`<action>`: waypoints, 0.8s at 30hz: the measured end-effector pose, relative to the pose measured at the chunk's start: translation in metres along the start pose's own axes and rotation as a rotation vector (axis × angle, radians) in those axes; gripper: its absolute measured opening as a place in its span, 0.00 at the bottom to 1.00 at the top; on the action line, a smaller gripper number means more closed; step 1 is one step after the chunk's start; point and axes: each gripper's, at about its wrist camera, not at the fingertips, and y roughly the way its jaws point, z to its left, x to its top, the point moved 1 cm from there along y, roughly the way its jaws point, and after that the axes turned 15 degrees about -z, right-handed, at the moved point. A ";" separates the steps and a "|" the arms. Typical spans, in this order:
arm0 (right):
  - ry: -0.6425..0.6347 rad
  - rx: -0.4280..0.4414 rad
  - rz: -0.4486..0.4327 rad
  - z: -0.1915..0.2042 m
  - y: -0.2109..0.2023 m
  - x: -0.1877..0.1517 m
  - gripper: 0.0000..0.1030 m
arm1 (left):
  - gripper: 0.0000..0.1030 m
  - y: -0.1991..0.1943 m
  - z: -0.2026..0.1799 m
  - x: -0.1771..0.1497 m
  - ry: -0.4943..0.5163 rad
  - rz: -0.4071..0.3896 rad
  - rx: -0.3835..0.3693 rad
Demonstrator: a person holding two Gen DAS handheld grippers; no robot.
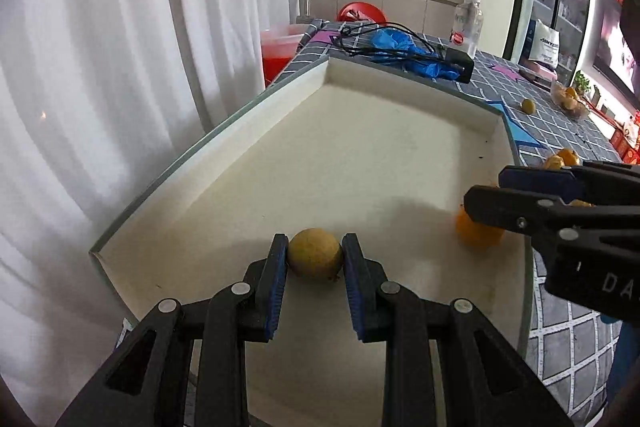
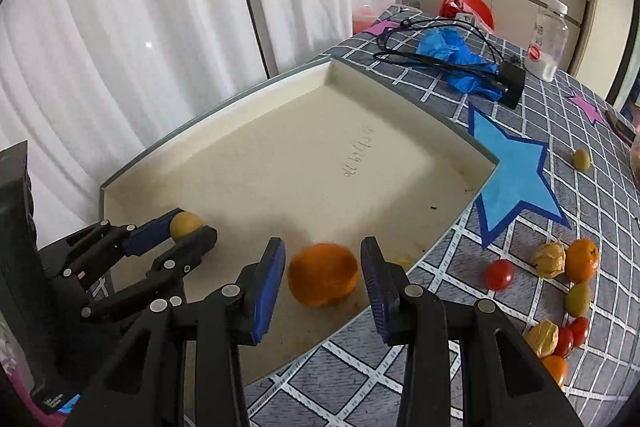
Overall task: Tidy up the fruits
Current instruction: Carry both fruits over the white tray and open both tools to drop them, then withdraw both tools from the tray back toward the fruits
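Note:
A cream tray (image 1: 360, 131) (image 2: 320, 131) lies on the checked tablecloth. My left gripper (image 1: 315, 257) (image 2: 190, 227) is shut on a small yellow round fruit (image 1: 315, 257) (image 2: 185, 223), low over the tray's near left part. My right gripper (image 2: 323, 273) (image 1: 484, 195) is open. An orange (image 2: 323, 275) (image 1: 478, 233) rests on the tray floor between its blue pads, with a gap on each side. Loose fruits lie on the cloth to the right: an orange (image 2: 582, 259), a husked physalis (image 2: 549, 259), a red tomato (image 2: 500, 274) and a green fruit (image 2: 579, 299).
Behind the tray lie a blue glove (image 2: 456, 57), a black cable with a black box (image 2: 512, 83) and a clear bottle (image 2: 547, 39). A lone green fruit (image 2: 581, 159) sits far right. White curtains hang to the left. More fruits (image 2: 558, 343) lie at the near right.

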 end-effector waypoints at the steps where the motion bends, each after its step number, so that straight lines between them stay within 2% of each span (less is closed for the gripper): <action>1: -0.001 0.007 0.008 0.001 0.001 0.000 0.47 | 0.33 0.000 0.000 0.000 0.004 0.000 0.001; 2: 0.000 0.006 0.010 0.000 0.002 0.001 0.63 | 0.44 0.001 -0.001 0.000 0.008 0.000 0.001; 3: 0.000 0.000 0.005 0.000 0.001 0.002 0.74 | 0.51 0.001 -0.002 -0.001 0.011 0.001 0.001; 4: 0.000 -0.010 -0.009 -0.001 -0.002 0.003 0.88 | 0.59 0.001 -0.004 -0.001 0.012 0.000 -0.002; 5: -0.001 -0.025 -0.034 -0.002 -0.007 0.005 0.91 | 0.63 -0.001 -0.005 -0.001 0.019 -0.010 -0.007; 10: 0.034 -0.048 -0.082 -0.021 -0.032 0.009 0.91 | 0.76 -0.014 -0.010 0.006 0.015 -0.043 -0.014; 11: 0.052 -0.051 -0.086 -0.028 -0.036 0.009 0.99 | 0.77 -0.017 -0.012 0.009 0.008 -0.051 -0.020; 14: 0.135 -0.060 -0.093 -0.054 -0.050 0.002 1.00 | 0.80 -0.033 -0.021 0.018 -0.006 -0.092 -0.053; 18: 0.242 -0.098 -0.113 -0.095 -0.072 -0.013 1.00 | 0.81 -0.053 -0.054 0.027 0.037 -0.135 -0.120; 24: 0.356 -0.187 -0.115 -0.157 -0.101 -0.046 1.00 | 0.82 -0.062 -0.110 0.024 0.146 -0.122 -0.211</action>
